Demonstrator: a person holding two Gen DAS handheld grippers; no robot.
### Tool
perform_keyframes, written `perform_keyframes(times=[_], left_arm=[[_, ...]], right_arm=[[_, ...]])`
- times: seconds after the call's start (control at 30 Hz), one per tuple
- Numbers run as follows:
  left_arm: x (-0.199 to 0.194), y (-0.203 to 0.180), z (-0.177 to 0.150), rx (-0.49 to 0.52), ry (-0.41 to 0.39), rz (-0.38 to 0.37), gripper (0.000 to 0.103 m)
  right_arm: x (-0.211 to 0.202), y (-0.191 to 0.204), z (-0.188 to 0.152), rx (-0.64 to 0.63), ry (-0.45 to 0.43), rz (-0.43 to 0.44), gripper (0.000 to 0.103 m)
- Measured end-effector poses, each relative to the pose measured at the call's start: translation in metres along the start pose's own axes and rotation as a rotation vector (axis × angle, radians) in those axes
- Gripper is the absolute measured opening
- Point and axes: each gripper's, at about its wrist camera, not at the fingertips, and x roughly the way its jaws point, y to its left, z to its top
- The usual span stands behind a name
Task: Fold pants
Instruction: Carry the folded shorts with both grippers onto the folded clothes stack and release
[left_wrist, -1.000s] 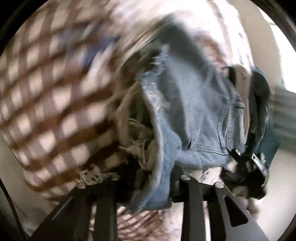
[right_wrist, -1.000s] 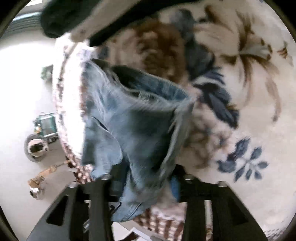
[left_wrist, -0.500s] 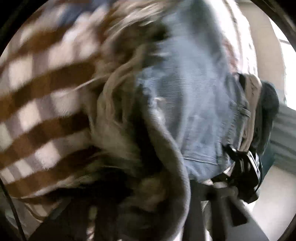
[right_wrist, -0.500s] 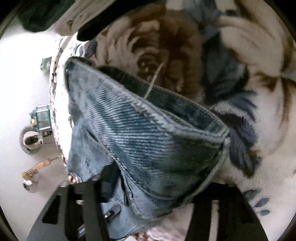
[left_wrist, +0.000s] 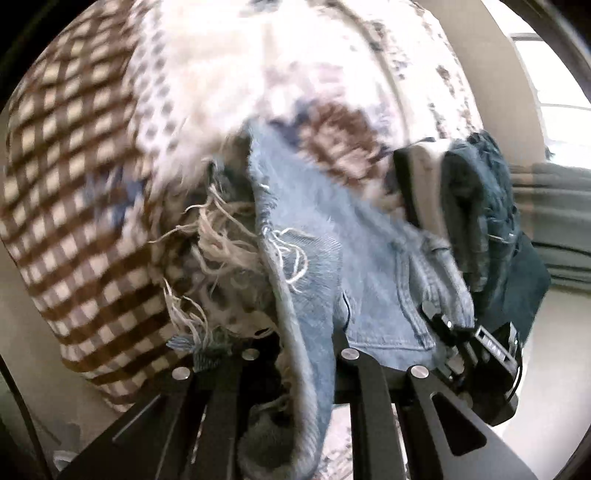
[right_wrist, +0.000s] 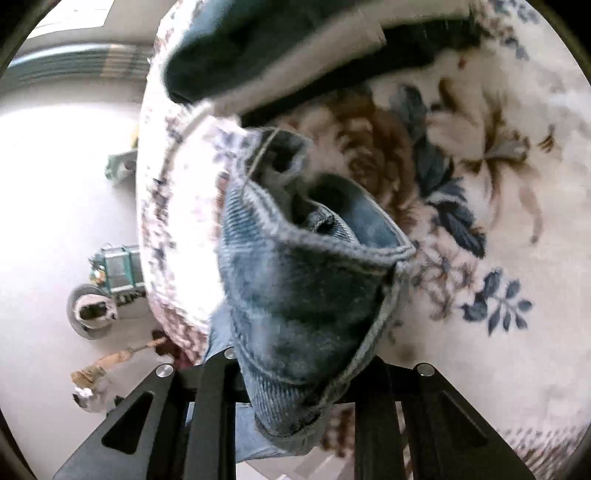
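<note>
Light blue denim shorts (left_wrist: 354, 280) with a frayed hem (left_wrist: 207, 236) hang over a blanket-covered bed. My left gripper (left_wrist: 295, 369) is shut on the frayed leg edge, and the cloth bunches between its fingers. In the right wrist view the shorts (right_wrist: 303, 295) fill the centre, waistband folded toward the camera. My right gripper (right_wrist: 295, 373) is shut on the waistband. The other gripper shows in the left wrist view (left_wrist: 476, 350), clamped on the far side of the shorts.
The bed wears a blanket, brown-checked (left_wrist: 74, 206) on one part and flowered (right_wrist: 480, 184) on another. A stack of folded dark and beige clothes (left_wrist: 461, 206) lies beside the shorts, also in the right wrist view (right_wrist: 277, 55). Small objects (right_wrist: 114, 266) stand on the pale floor.
Both grippers have kept their hold on the shorts and moved back from the blanket after dipping close to it. The cloth now hangs bunched between them.
</note>
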Motion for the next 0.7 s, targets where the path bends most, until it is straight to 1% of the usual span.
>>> perform_keyframes(times=[0.03,0.1,0.2,0.33,0.4,0.47,0.57,0.6,0.67,0.7], left_arm=[[-0.008,-0.013,0.007,0.017,0.004,-0.007,0.009],[-0.015,-0.043,0.023,0.055,0.015,-0.025,0.009],[-0.034,-0.098,0.057,0.143,0.033,-0.064,0.009],[-0.051,-0.175,0.104,0.239,0.055,-0.133,0.009],[-0.059,-0.222,0.128,0.309,0.061,-0.166,0.009],[-0.059,-0.277,0.154,0.395,0.060,-0.197,0.009],[-0.044,-0.349,0.189,0.521,0.050,-0.223,0.009],[-0.031,-0.374,0.201,0.570,0.049,-0.228,0.009],[-0.003,-0.403,0.219,0.628,0.050,-0.229,0.009],[0.019,-0.416,0.228,0.658,0.054,-0.218,0.009]], right_arm=[[-0.019,-0.001,0.002,0.009,-0.008,0.013,0.023],[-0.042,0.022,0.002,0.034,-0.039,0.029,0.022],[-0.085,0.059,0.009,0.045,-0.105,0.056,0.022],[-0.155,0.112,0.033,0.043,-0.240,0.127,0.022],[-0.189,0.139,0.054,0.043,-0.329,0.156,0.021],[-0.220,0.152,0.079,0.047,-0.410,0.183,0.021],[-0.247,0.160,0.116,0.072,-0.530,0.224,0.021],[-0.251,0.158,0.132,0.080,-0.575,0.236,0.021],[-0.248,0.145,0.159,0.107,-0.623,0.245,0.021],[-0.244,0.136,0.171,0.121,-0.637,0.245,0.021]])
